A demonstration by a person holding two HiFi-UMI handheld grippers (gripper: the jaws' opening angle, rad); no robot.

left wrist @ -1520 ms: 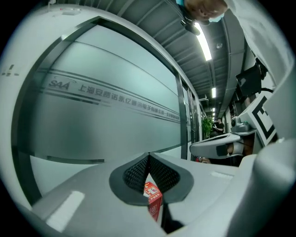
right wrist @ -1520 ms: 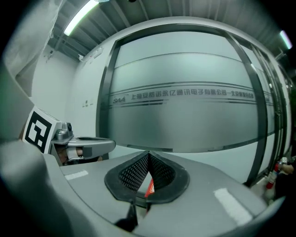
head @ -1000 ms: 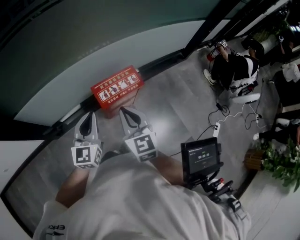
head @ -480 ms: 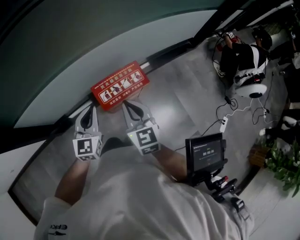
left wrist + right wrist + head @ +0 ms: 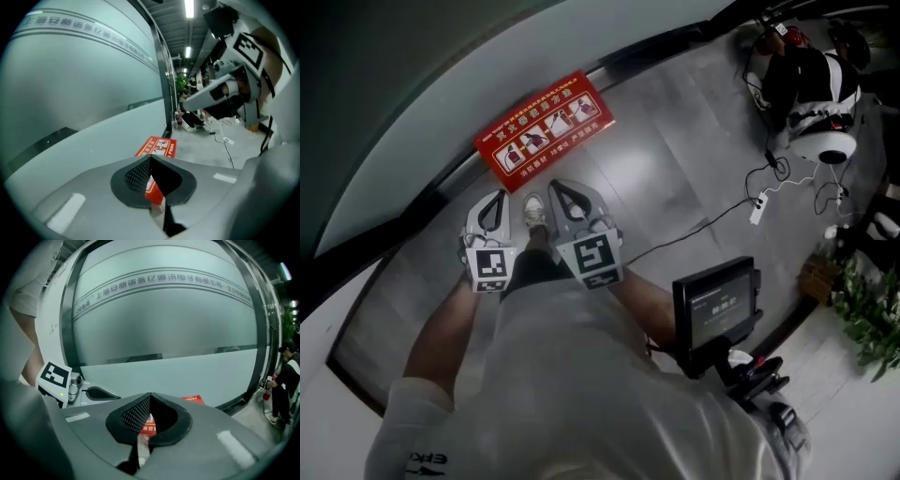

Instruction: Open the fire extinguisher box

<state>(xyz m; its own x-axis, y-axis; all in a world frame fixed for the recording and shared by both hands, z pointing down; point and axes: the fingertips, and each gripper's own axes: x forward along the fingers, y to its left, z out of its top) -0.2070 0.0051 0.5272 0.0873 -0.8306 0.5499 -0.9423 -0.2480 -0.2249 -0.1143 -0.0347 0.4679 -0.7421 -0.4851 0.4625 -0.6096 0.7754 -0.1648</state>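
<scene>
The red fire extinguisher box [image 5: 546,128] stands on the floor against the glass wall, its lid with white pictograms facing up and closed. Both grippers hover side by side just short of its near edge. My left gripper [image 5: 496,201] is shut and holds nothing, and so does my right gripper [image 5: 562,191]. In the left gripper view the box [image 5: 157,146] lies just beyond the closed left gripper [image 5: 150,158], with the right gripper's body [image 5: 220,89] at the upper right. The right gripper view shows a corner of the box [image 5: 193,399] past the closed right gripper [image 5: 150,395].
A curved frosted glass wall [image 5: 441,75] runs behind the box. My shoe [image 5: 534,211] shows between the grippers. A monitor on a rig [image 5: 714,305] sits at my right. A seated person [image 5: 814,80], a power strip [image 5: 758,210] with its cable and a plant [image 5: 867,314] are farther right.
The head view has swung over the box, which now sits higher in the frame with its lid seen flatter. The two grippers have drawn closer together; both stay shut.
</scene>
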